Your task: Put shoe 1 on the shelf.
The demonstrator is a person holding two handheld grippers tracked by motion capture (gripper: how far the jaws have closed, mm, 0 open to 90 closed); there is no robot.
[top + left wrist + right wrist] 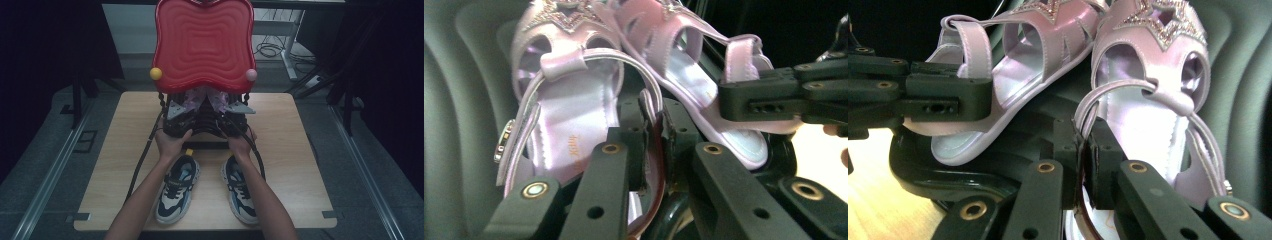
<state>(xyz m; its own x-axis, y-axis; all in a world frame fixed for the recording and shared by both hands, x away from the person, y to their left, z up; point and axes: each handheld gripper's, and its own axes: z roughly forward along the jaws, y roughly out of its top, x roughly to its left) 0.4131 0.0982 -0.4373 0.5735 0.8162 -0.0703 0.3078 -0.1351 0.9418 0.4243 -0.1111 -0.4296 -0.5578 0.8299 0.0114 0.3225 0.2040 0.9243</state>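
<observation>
A red wavy tray (202, 40) is tipped up steeply above the table, its underside toward the high view. My left gripper (181, 119) and right gripper (229, 118) sit side by side at its lower edge. In the left gripper view the left gripper (655, 145) is shut on the dark red tray rim (658, 192). The right gripper (1080, 155) pinches the same tray rim (1079, 202) in its own view. Two pink star-trimmed sandals (200, 99) lie against the tray's ridged inner face: one sandal (569, 125) by the left jaws, the other sandal (1148, 115) by the right jaws.
A pair of dark and white sneakers (177, 187) (240, 189) stands on the wooden table (295, 150) between the person's forearms. A yellow ball (156, 73) and a pink ball (251, 74) sit at the tray's lower corners. A small yellow object (189, 151) lies under the hands.
</observation>
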